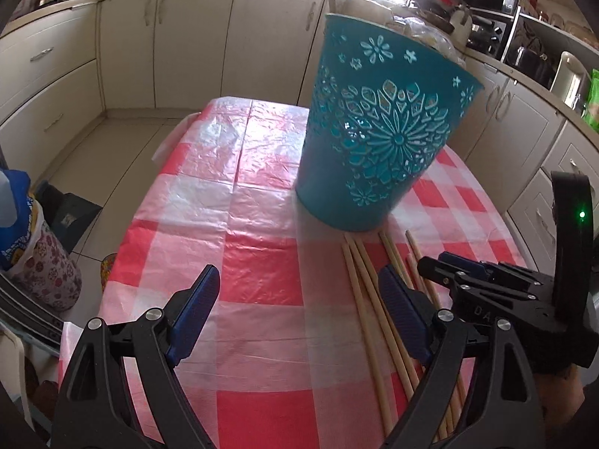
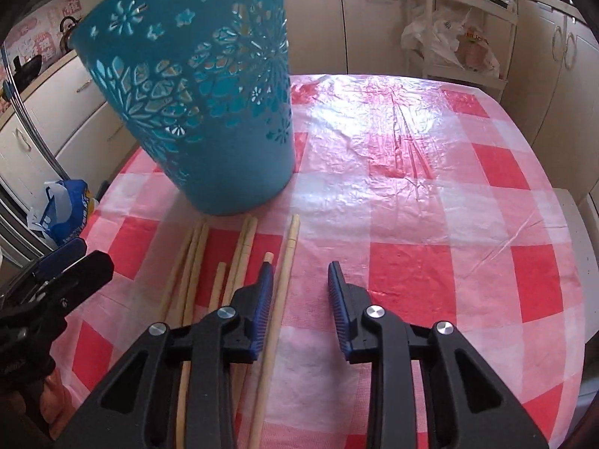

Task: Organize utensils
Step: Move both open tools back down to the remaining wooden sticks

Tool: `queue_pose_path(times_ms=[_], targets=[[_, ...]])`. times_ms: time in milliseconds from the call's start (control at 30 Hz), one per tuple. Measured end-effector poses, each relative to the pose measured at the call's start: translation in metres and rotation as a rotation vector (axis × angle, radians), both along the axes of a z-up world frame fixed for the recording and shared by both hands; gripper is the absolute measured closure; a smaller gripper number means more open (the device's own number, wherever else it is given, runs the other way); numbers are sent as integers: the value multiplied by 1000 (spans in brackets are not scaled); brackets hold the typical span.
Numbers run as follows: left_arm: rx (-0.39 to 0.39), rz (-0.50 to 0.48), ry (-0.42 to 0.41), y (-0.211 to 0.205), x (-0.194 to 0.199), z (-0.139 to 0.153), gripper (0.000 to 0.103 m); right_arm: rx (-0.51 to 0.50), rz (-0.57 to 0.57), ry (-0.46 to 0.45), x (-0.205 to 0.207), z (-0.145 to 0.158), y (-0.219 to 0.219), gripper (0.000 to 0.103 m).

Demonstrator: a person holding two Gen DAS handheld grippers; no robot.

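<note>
A kitchen scene showed a worktop point(image 2: 430, 157) under a red-and-white checked plastic cloth. A teal bucket point(image 2: 202, 89) with cut-out flower patterns stood upright on it, ahead of both claws and slightly to the left of the right claw point(image 2: 299, 292). Loose wooden chopsticks point(image 2: 284, 280) lay flat on the cloth between the bucket's base and the claws, roughly parallel, their far ends near the bucket.

The right claw was partly open and gripped nothing. Its left pad hung just over the rightmost chopstick, while only bare cloth showed in the gap between its pads. The left claw point(image 1: 299, 299) was wide open and empty. The chopsticks point(image 1: 370, 299) lay beneath and beside its right pad, and the bucket point(image 1: 378, 131) rose ahead to its right. The right claw's black body point(image 1: 483, 280) sat close beside it.

The step in hand appeared to be picking up a chopstick to drop into the bucket. To do it well, the right claw would likely need to shift a little left so the rightmost chopstick sat squarely between the pads, then lower until the tips nearly met the cloth before closing. Gripping near the stick's middle should keep it from tipping. The slick, wrinkled cloth might snag, and neighbouring sticks could roll if nudged.
</note>
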State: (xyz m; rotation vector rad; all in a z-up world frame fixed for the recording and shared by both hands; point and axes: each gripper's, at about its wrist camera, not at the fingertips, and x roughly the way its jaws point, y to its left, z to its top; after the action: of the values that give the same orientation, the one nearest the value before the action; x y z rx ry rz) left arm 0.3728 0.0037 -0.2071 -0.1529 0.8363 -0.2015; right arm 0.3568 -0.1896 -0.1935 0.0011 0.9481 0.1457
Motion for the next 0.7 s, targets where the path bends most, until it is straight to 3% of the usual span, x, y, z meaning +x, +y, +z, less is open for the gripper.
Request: queue_pose_path(times_ms=[200, 267, 467, 600, 700], targets=[[64, -25, 62, -20, 11, -12, 21, -39, 16, -4, -9, -3, -10, 93], [94, -34, 74, -27, 15, -13, 21, -19, 20, -1, -9, -3, -17, 93], [207, -53, 97, -39, 23, -14, 37, 37, 30, 14, -4, -1, -26, 94], [221, -74, 109, -45, 28, -11, 44, 25, 60, 12, -2, -2, -21, 83], [231, -99, 111, -52, 29, -8, 62, 4, 67, 9, -4, -2, -18, 85]])
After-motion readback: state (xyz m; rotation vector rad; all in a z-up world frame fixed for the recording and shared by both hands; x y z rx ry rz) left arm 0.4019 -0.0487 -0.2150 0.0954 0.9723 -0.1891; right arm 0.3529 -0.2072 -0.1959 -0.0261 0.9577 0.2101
